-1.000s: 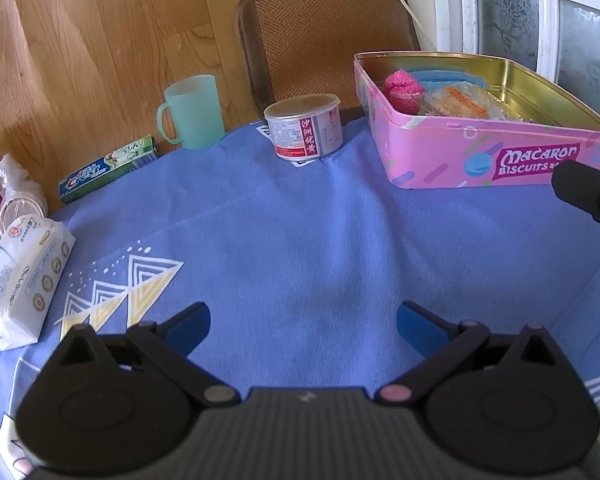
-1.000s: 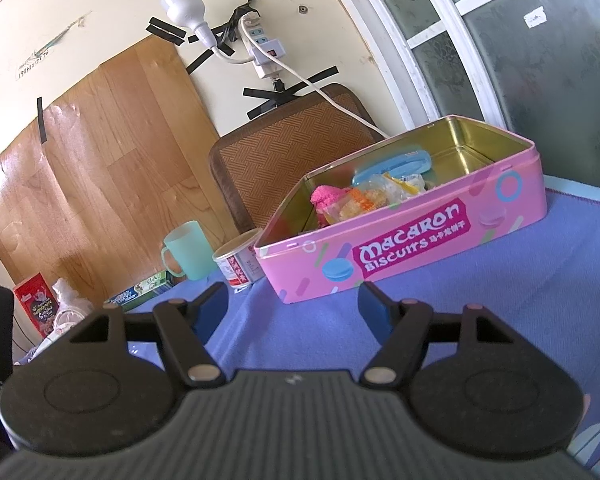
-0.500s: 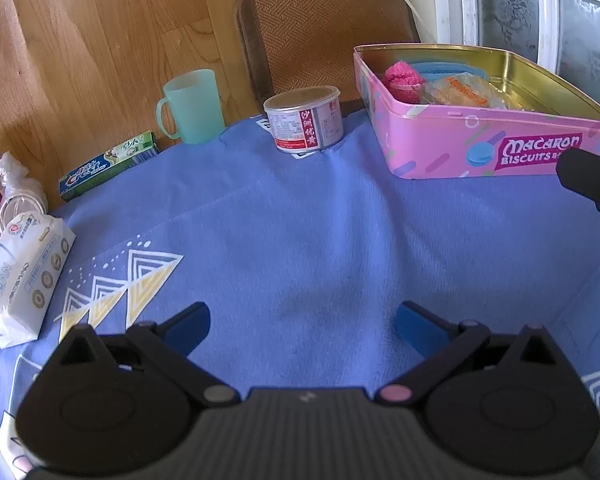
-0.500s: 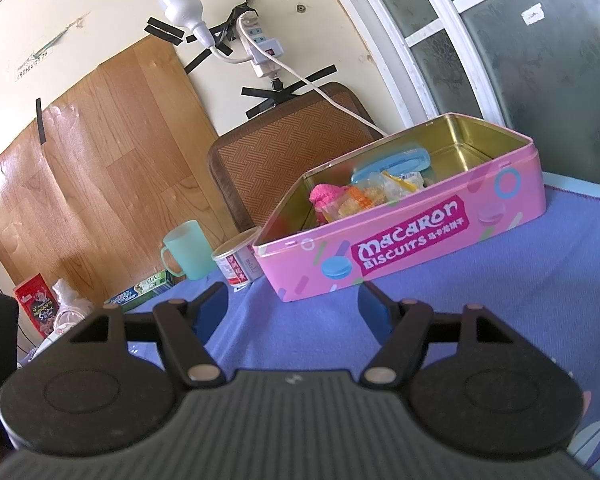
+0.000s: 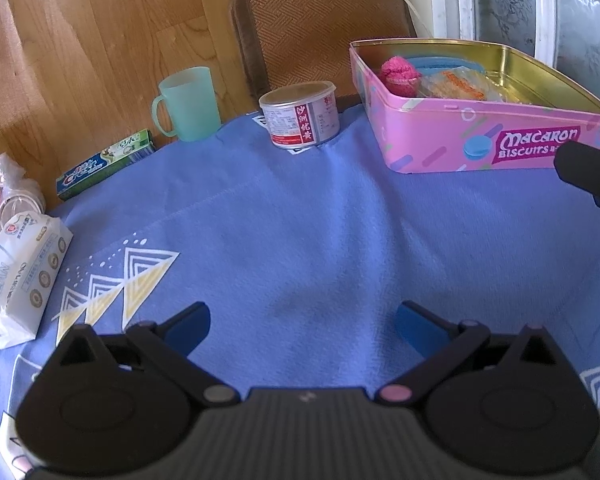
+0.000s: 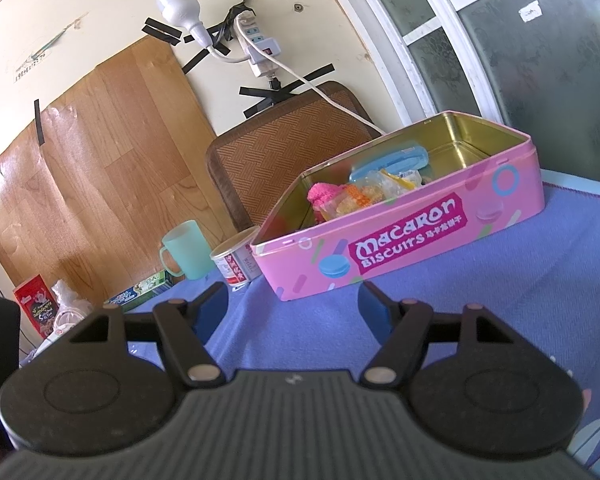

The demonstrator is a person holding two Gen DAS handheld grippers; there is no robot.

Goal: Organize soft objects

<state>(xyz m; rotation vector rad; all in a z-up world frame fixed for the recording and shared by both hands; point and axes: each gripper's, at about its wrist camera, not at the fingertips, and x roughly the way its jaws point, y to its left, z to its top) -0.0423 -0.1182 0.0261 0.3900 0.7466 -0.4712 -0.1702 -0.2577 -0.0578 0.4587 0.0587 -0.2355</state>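
Observation:
A pink "Macaron Biscuits" tin (image 5: 440, 148) (image 6: 420, 240) stands open at the back right of the blue tablecloth. Inside lie a pink fluffy ball (image 5: 400, 74) (image 6: 324, 194), an orange snack bag (image 5: 460, 84) (image 6: 360, 196) and a blue flat item (image 6: 388, 160). A white tissue pack (image 5: 20, 280) lies at the left edge. My left gripper (image 5: 302, 326) is open and empty, above the bare cloth. My right gripper (image 6: 294, 308) is open and empty, in front of the tin; part of it shows in the left wrist view (image 5: 588, 168).
A mint green mug (image 5: 188, 104) (image 6: 188, 248), a round can (image 5: 300, 114) (image 6: 236, 260) and a green toothpaste box (image 5: 104, 164) (image 6: 140, 288) stand along the back. A woven chair back (image 5: 320, 24) sits behind the table. A red packet (image 6: 36, 308) is far left.
The left gripper's view has shifted slightly lower and nearer the table. The right gripper has drifted a little. Both stay open and empty.

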